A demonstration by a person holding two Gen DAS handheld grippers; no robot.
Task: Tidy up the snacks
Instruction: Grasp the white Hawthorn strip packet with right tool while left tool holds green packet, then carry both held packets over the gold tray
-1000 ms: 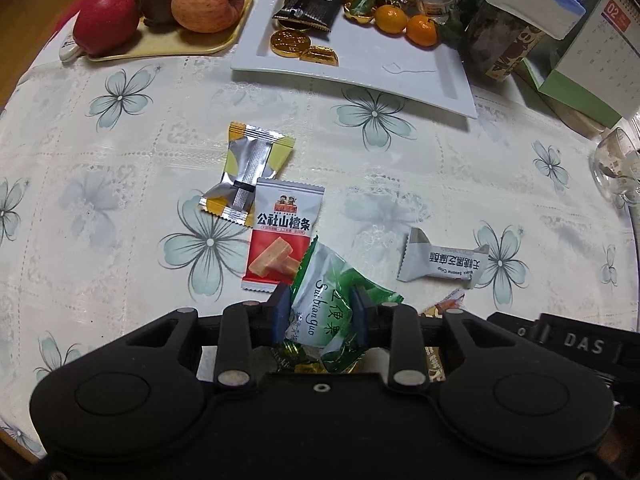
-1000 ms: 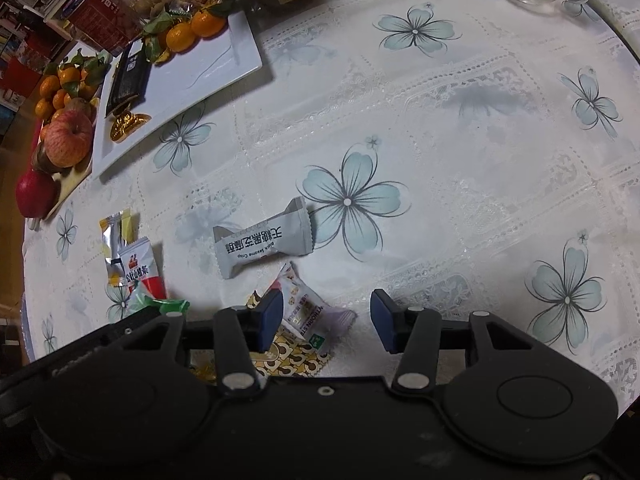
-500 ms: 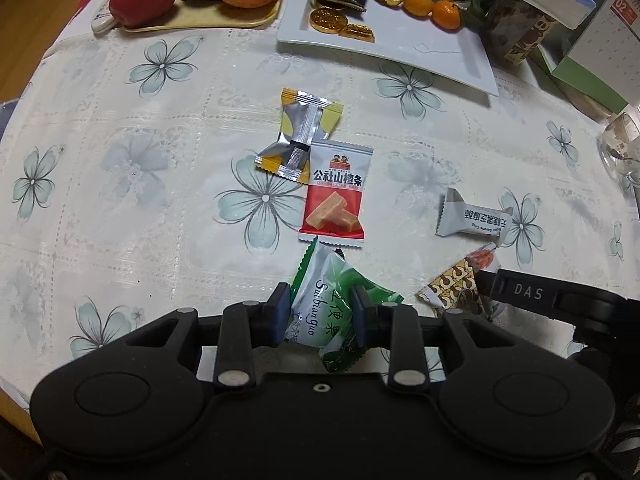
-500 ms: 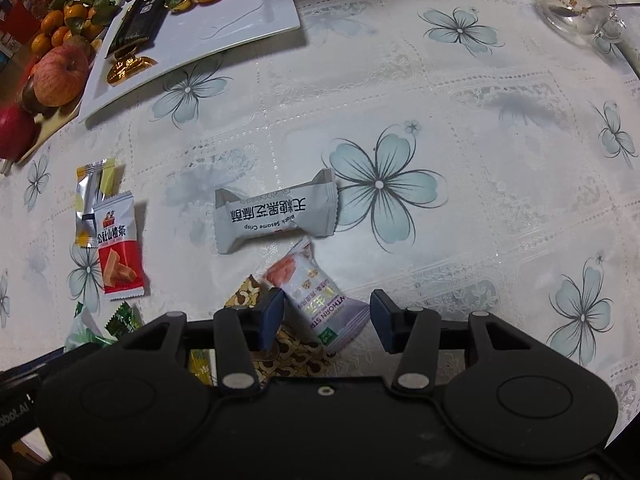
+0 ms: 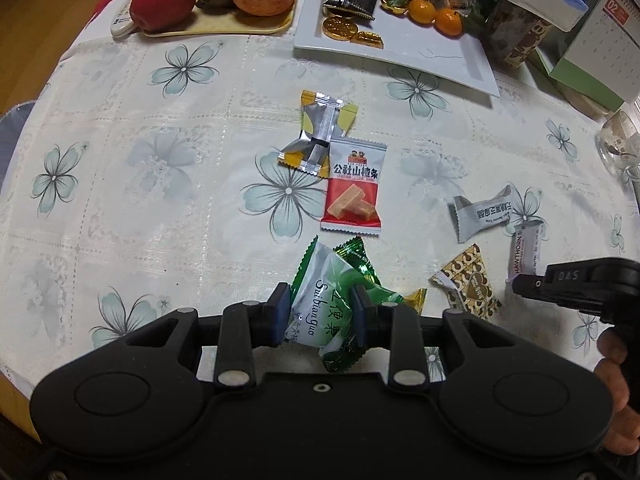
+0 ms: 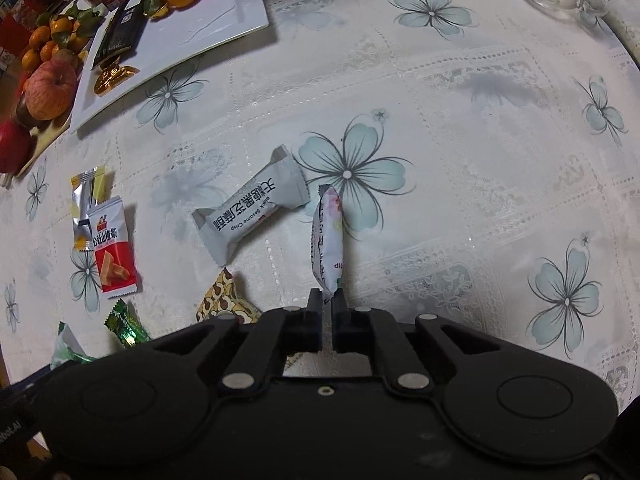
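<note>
We take this for a home dining room: a worktop [image 5: 120, 168] under a floral lace cloth, a fruit tray [image 5: 224, 26], a desk calendar [image 5: 600, 52], wooden floor [image 5: 36, 8] beyond.

Both wrist views close above tablecloth [image 5: 160, 208], angled down and forward toward white plate [image 5: 460, 60]; shared: grey sesame crisp packet [image 6: 252, 208], red hawthorn strip packet [image 5: 352, 192].
</note>
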